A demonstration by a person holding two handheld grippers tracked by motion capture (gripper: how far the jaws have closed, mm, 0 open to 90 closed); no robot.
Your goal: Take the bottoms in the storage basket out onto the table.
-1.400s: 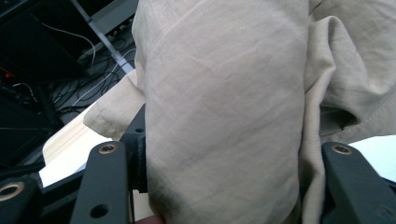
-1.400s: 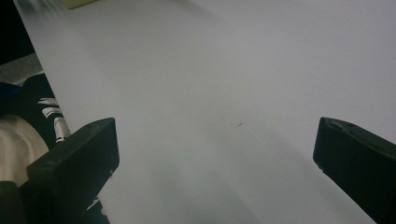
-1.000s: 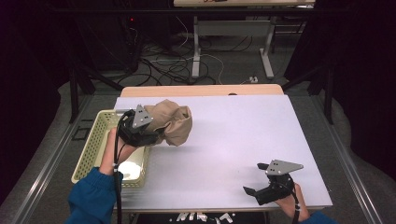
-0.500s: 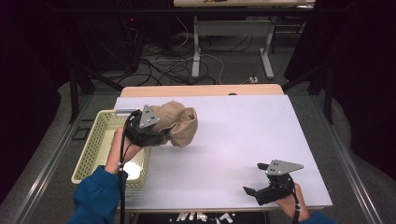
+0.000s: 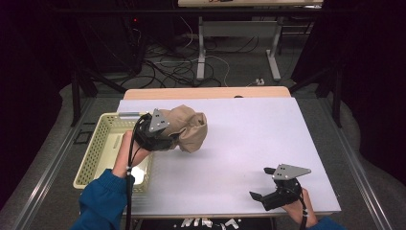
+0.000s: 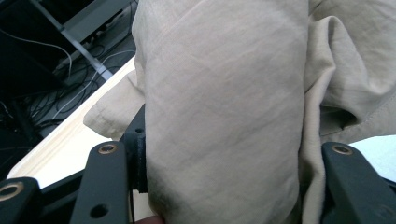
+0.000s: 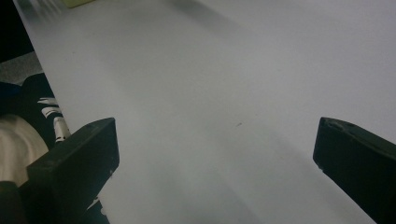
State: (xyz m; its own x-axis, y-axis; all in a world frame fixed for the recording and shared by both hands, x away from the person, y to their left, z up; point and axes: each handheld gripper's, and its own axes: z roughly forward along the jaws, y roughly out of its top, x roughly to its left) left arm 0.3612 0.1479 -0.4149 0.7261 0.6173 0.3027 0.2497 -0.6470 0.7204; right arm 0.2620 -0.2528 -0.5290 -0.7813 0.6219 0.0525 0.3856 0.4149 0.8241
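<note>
Left gripper (image 5: 168, 139): jaws clamped on a thick bundle of beige cloth (image 5: 187, 127), fabric packed between the two black jaws in the left gripper view (image 6: 219, 116), folds spilling out past the right-hand jaw. Cloth held up off the white table (image 5: 249, 143), bunched, hanging over the table's left part just right of the yellow basket (image 5: 98, 148). Grey three-cornered plate on top of the gripper, black cable trailing down along the blue sleeve (image 5: 98, 201).

Right gripper (image 5: 261, 197): jaws spread wide, nothing between them, bare table surface (image 7: 210, 107) between the two jaws in the right gripper view. Resting low at the near right corner of the table, well apart from the cloth, pointing toward the left.

Basket at the table's left edge, perforated walls. Beyond the far edge, a wooden strip (image 5: 206, 92), then floor with tangled cables (image 5: 177, 67) and table legs.
</note>
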